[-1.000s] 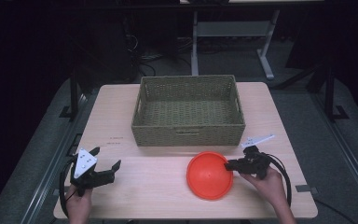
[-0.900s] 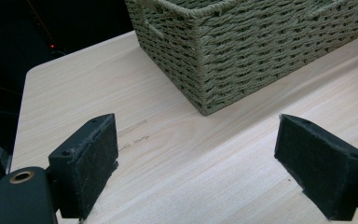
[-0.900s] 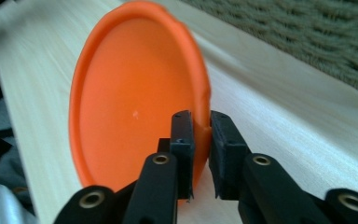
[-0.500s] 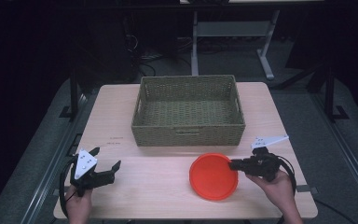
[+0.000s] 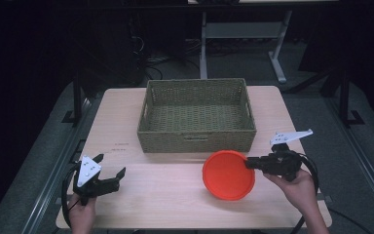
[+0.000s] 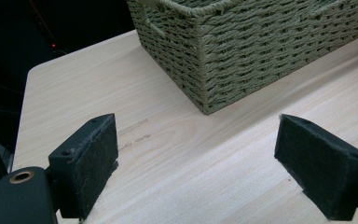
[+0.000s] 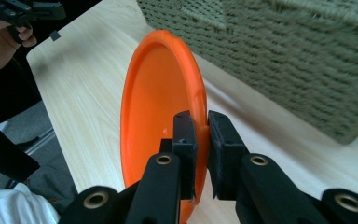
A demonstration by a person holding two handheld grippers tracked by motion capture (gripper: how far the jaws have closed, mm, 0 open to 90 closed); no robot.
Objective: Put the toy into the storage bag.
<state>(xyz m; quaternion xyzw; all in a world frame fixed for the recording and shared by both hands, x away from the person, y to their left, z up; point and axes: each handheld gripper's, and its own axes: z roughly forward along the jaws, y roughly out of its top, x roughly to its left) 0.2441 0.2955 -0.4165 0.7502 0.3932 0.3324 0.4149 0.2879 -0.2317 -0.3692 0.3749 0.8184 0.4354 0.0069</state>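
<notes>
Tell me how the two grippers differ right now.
The right gripper is shut on the rim of the orange plate; the left gripper stands wide open with nothing between its pads. The right one is beside the wicker basket; the left sits near the table's front left corner. Both are black and hand-held.

the plate (image 7: 158, 107) looks like smooth orange plastic with a slight sheen. the basket (image 5: 197, 117) is rough woven fibre, matt olive green. the counter (image 6: 177, 158) is pale wood grain, smooth and matt. the jaws carry black, felt-like matt pads (image 6: 91, 163).
</notes>
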